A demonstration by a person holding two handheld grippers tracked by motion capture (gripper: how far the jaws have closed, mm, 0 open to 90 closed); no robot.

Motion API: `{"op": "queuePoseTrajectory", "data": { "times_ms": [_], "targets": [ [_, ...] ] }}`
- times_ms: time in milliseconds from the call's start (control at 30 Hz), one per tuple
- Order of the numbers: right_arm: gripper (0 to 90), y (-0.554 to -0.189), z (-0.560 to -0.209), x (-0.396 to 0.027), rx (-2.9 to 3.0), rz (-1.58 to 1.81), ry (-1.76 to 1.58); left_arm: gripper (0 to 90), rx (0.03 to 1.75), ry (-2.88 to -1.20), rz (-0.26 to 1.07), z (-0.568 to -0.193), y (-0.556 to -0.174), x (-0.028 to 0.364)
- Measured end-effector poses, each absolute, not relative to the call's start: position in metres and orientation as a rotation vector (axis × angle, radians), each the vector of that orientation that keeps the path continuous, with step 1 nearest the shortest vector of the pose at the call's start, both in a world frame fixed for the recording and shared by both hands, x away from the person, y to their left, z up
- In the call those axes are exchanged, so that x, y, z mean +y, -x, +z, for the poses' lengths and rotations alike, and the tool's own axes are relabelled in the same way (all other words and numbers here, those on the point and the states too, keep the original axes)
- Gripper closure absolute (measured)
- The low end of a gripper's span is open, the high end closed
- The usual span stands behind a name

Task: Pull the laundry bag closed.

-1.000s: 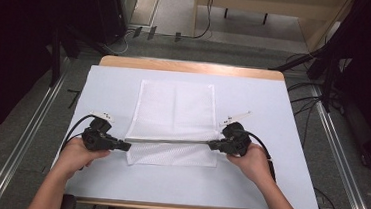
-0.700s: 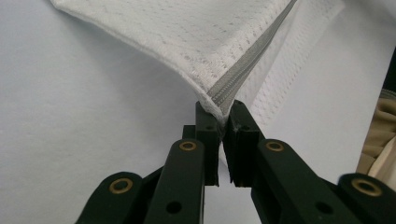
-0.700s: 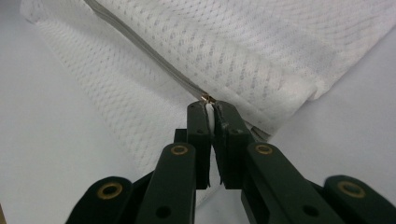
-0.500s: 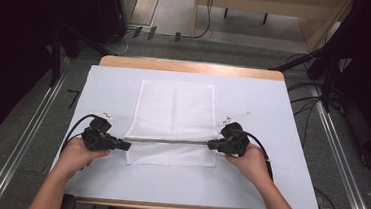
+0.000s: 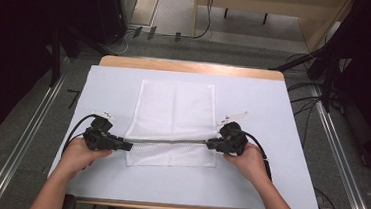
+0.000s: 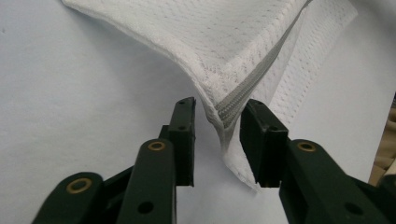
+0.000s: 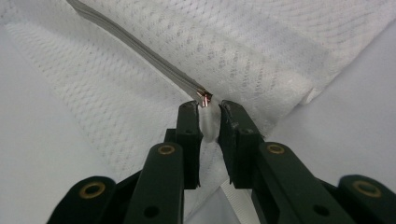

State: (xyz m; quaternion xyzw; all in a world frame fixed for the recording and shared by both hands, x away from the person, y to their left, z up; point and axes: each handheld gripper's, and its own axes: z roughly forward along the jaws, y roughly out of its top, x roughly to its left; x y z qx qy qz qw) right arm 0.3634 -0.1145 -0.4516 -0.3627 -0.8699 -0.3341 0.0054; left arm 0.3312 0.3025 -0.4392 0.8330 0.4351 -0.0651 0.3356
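Right now my two black two-jaw grippers face each other across the near half of the pale blue table (image 5: 281, 142), my left gripper (image 5: 129, 145) at about 8 o'clock of the table's middle and my right gripper (image 5: 209, 144) at about 4 o'clock. Between them lies the white mesh fabric bag (image 5: 172, 113), flat on the table, with its grey zipper (image 5: 168, 142) running straight from one gripper to the other along the fold near the bag's 6 o'clock edge.

My left gripper (image 6: 217, 135) has just been opening: its jaws stand apart, and the bag's corner with the zipper end (image 6: 233, 105) sits between them, clear of the one pad and close against the other, with no squeeze on it. My right gripper (image 7: 209, 123) has also just been opening; its jaws stand a little apart, and the zipper's copper-coloured metal end (image 7: 204, 98) lies just beyond their tips at 12 o'clock, with white mesh (image 7: 280, 42) in the gap.
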Motion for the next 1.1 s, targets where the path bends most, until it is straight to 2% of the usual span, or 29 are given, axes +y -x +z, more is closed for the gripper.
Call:
{"op": "queuePoseTrajectory", "data": {
  "times_ms": [200,333,600,1100],
  "targets": [
    [64.0,-0.365,-0.452,-0.114,-2.712,-1.074,1.165,57.5,1.152,-2.143,-0.168,-0.439,-0.332,0.304],
    [55.5,-0.366,-0.451,-0.115,-2.714,-1.128,1.176,48.7,1.153,-2.109,-0.140,-0.438,-0.332,0.305],
    [48.7,-0.367,-0.451,-0.118,-2.719,-1.147,1.179,37.1,1.146,-2.101,-0.032,-0.436,-0.332,0.308],
    [38.9,-0.373,-0.450,-0.133,-2.714,-1.210,1.217,35.6,1.206,-2.067,0.016,-0.433,-0.333,0.317]
  ]
}}
